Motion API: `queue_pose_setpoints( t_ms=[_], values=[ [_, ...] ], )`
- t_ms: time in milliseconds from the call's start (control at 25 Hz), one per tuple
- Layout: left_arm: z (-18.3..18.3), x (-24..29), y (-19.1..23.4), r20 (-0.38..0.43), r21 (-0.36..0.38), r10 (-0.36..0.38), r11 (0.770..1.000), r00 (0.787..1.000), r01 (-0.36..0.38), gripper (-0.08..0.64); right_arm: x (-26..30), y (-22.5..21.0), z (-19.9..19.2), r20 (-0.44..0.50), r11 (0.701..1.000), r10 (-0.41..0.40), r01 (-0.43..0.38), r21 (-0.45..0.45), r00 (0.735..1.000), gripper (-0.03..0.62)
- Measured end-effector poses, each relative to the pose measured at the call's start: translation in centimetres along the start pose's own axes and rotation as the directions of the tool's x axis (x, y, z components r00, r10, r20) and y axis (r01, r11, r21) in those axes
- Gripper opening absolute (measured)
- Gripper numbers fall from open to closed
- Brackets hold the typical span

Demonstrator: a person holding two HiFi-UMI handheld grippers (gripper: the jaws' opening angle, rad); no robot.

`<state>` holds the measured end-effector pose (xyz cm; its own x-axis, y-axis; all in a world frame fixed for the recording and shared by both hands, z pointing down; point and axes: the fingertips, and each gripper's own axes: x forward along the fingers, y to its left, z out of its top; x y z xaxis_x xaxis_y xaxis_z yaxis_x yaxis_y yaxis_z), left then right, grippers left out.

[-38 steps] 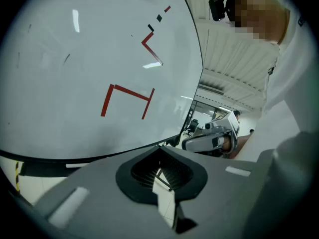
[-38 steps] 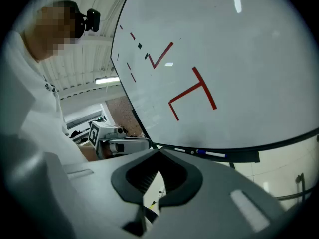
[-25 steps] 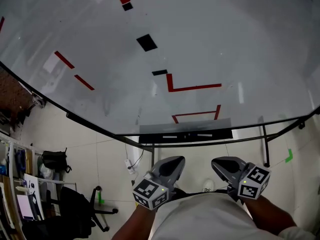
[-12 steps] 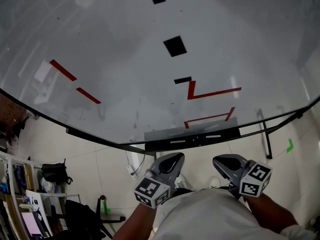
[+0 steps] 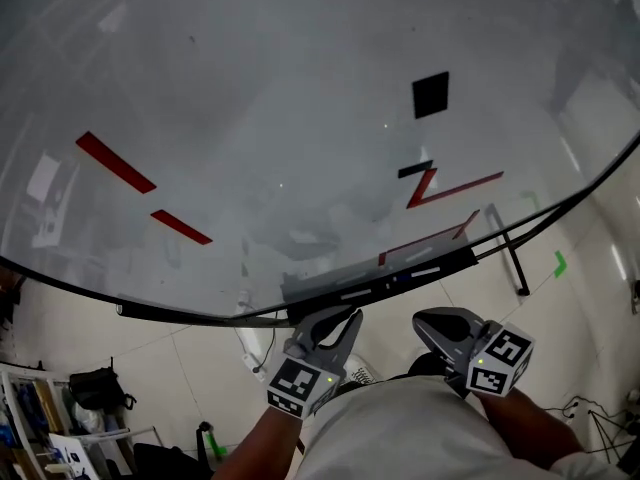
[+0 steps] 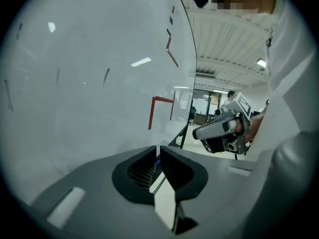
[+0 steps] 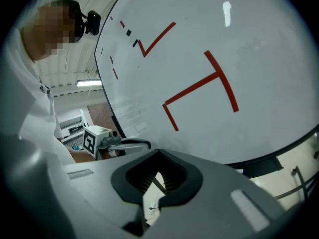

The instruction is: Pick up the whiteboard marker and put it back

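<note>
Whiteboard (image 5: pixel 250 118) with red and black marks fills the far side, its tray (image 5: pixel 385 284) along the near edge. You hold the left gripper (image 5: pixel 335 333) and right gripper (image 5: pixel 440 330) near your body, jaws pressed together on nothing. Two pale strips (image 5: pixel 355 293) lie on the tray, too small to tell if either is the marker.

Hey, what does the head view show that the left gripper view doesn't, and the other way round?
Only the head view: a green mark on the floor and the marker cube on the left gripper. Only the left gripper view: that gripper's jaws, shut with nothing between them, and a ceiling light. Both: the whiteboard with its red strips and the right gripper.
</note>
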<state>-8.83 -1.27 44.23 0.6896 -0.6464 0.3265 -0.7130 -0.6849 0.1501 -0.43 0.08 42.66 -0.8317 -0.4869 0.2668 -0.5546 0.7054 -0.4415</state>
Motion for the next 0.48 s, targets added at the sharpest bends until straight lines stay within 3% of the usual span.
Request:
queue_pose_setpoints(
  t_ms=[240, 480],
  values=[
    [-0.7, 0.4, 1.6, -0.070, 0.145, 0.032, 0.989, 0.997, -0.022, 0.035, 1.0, -0.3, -0.4, -0.026, 1.000, 0.005, -0.004, 0.013, 1.000, 0.002],
    [-2.3, 2.0, 2.7, -0.160, 0.274, 0.126, 0.958, 0.979, -0.078, 0.035, 1.2, -1.8, 0.6, -0.057, 0.999, 0.047, -0.047, -0.005, 0.997, 0.002]
  ],
)
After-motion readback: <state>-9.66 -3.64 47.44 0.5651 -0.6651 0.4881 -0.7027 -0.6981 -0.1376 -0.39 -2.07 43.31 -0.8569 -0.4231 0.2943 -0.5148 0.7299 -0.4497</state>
